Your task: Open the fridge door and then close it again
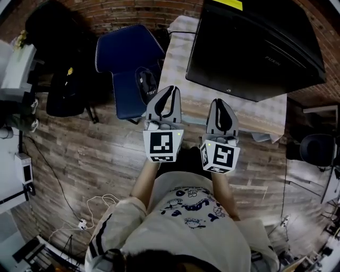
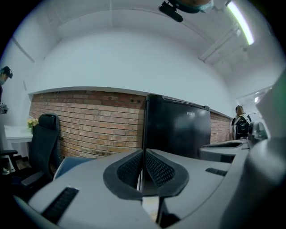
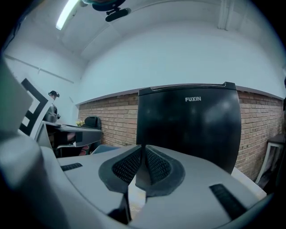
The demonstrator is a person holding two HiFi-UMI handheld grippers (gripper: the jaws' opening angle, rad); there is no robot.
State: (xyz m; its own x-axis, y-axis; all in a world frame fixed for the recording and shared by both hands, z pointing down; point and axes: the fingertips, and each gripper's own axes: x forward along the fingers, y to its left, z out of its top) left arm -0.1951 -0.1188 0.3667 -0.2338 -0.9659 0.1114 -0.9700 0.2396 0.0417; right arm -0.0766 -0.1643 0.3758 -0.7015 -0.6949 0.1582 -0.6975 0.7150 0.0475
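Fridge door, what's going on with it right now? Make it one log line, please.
fridge: door closed | left gripper: shut, empty | right gripper: shut, empty | contact with fridge: none

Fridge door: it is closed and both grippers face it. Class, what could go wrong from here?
The left gripper and right gripper are both shut, and the fridge door shows no handle, so they may slide off it. The fridge stands on a cloth-covered table; a hard pull might drag it.

Blue chair [image 1: 125, 58] upper left of centre on wooden floor [image 1: 90, 159], white cable [image 1: 98, 204] trailing lower left, brick wall [image 1: 133, 13] along the top edge
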